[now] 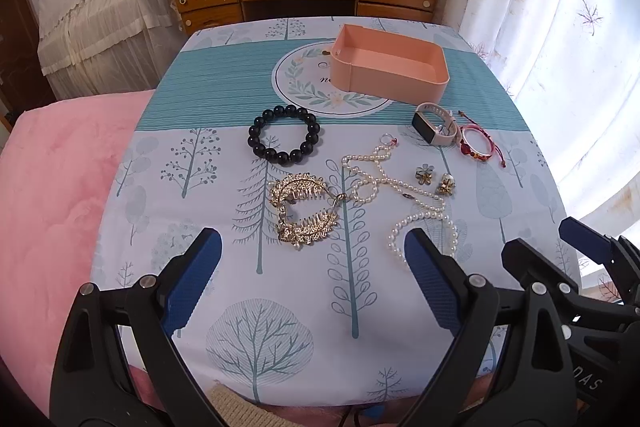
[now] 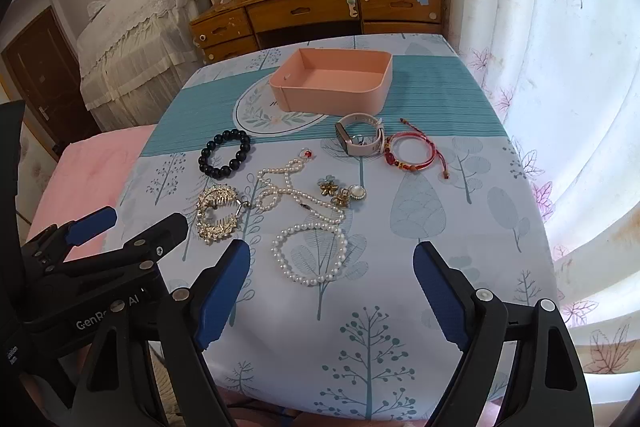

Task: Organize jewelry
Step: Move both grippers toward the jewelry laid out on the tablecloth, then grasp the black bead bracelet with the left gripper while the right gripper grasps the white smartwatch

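Well apart from any jewelry, the left gripper hangs released at six o'clock, with the gold hair comb just beyond it at twelve. Rightward, the right gripper is also released, empty, pearl bracelet lying between its fingers on the table. The pink box sits far off at twelve.

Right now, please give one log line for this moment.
box: empty | jewelry: all on table | left gripper: open | right gripper: open, nothing held
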`<state>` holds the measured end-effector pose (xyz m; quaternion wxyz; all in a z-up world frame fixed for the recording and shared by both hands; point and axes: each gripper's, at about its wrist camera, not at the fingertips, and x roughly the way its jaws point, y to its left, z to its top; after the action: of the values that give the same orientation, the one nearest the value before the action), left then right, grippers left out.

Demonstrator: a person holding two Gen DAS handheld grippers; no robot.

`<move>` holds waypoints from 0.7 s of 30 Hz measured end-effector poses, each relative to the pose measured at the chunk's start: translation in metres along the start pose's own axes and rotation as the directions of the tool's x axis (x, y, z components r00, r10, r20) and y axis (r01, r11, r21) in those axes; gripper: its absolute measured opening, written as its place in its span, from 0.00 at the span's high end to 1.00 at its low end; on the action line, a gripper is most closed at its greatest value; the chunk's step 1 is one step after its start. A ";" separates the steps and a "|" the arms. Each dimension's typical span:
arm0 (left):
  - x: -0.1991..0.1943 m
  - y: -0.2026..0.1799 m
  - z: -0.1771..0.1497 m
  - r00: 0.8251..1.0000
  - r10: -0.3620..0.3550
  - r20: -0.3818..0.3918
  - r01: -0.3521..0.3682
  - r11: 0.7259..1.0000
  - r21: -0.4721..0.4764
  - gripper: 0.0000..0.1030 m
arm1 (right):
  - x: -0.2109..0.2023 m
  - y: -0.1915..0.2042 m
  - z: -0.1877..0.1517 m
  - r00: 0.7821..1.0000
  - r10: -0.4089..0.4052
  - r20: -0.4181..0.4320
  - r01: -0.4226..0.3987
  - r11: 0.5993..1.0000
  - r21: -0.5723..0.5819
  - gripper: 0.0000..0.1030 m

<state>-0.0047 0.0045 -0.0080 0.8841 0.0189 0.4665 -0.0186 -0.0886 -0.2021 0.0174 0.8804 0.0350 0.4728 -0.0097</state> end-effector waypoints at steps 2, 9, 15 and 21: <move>0.000 -0.001 0.000 1.000 0.000 0.001 0.000 1.000 0.004 0.11 | 0.002 0.000 -0.001 1.000 0.008 -0.006 -0.008 1.000 0.001 0.22; 0.000 -0.001 -0.002 1.000 -0.004 -0.001 0.004 1.000 0.000 0.11 | 0.005 0.002 -0.003 1.000 0.017 -0.013 -0.017 1.000 0.001 0.26; 0.006 0.002 -0.001 1.000 -0.009 -0.019 0.009 1.000 -0.003 0.11 | 0.011 0.001 -0.003 0.999 0.019 -0.034 -0.019 1.000 0.005 0.26; 0.021 0.008 0.000 0.999 -0.020 -0.048 0.019 1.000 -0.012 0.11 | 0.023 0.003 -0.001 0.998 0.021 -0.066 -0.021 1.000 0.003 0.26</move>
<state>0.0077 0.0118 -0.0251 0.8725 0.0096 0.4879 -0.0242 -0.0763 -0.1986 -0.0017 0.8642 0.0414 0.5014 0.0002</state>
